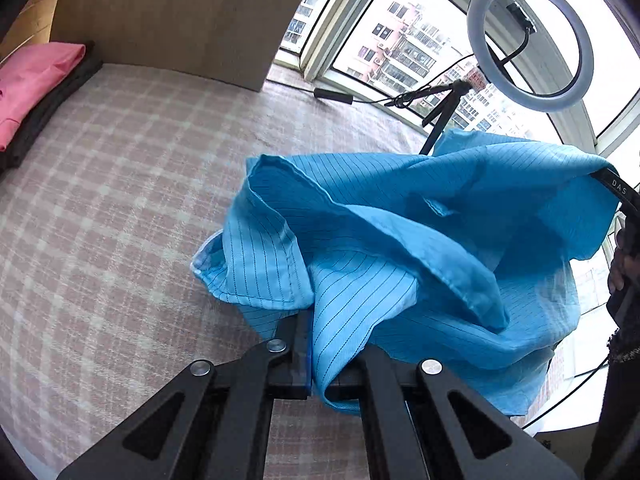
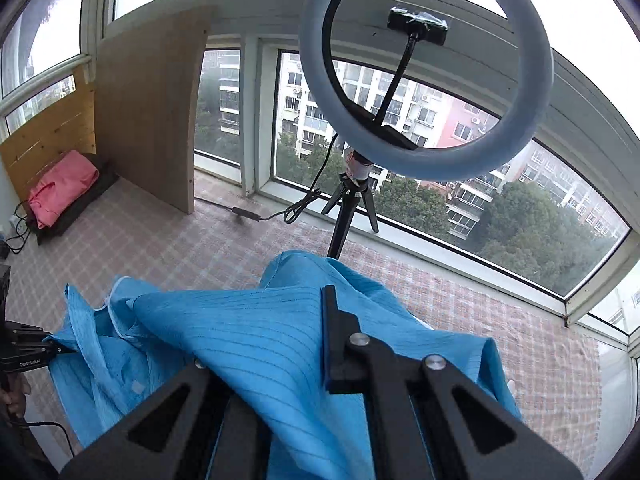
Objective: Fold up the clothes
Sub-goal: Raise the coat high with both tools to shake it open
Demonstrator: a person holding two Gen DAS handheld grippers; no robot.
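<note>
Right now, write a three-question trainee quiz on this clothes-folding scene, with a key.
1. True or false: the blue striped garment lies flat and fully folded on the checked cover.
2. Multiple choice: what lies on the dark stack at the far corner? A) a pink garment B) a white towel C) a yellow pillow
3. Fill in: behind the blue garment, by the window, a ____ stands on a black tripod.

Key
1. False: it is bunched up, held by the left tongs and draped over the right tongs.
2. A: the pink garment.
3. Ring light.
</note>
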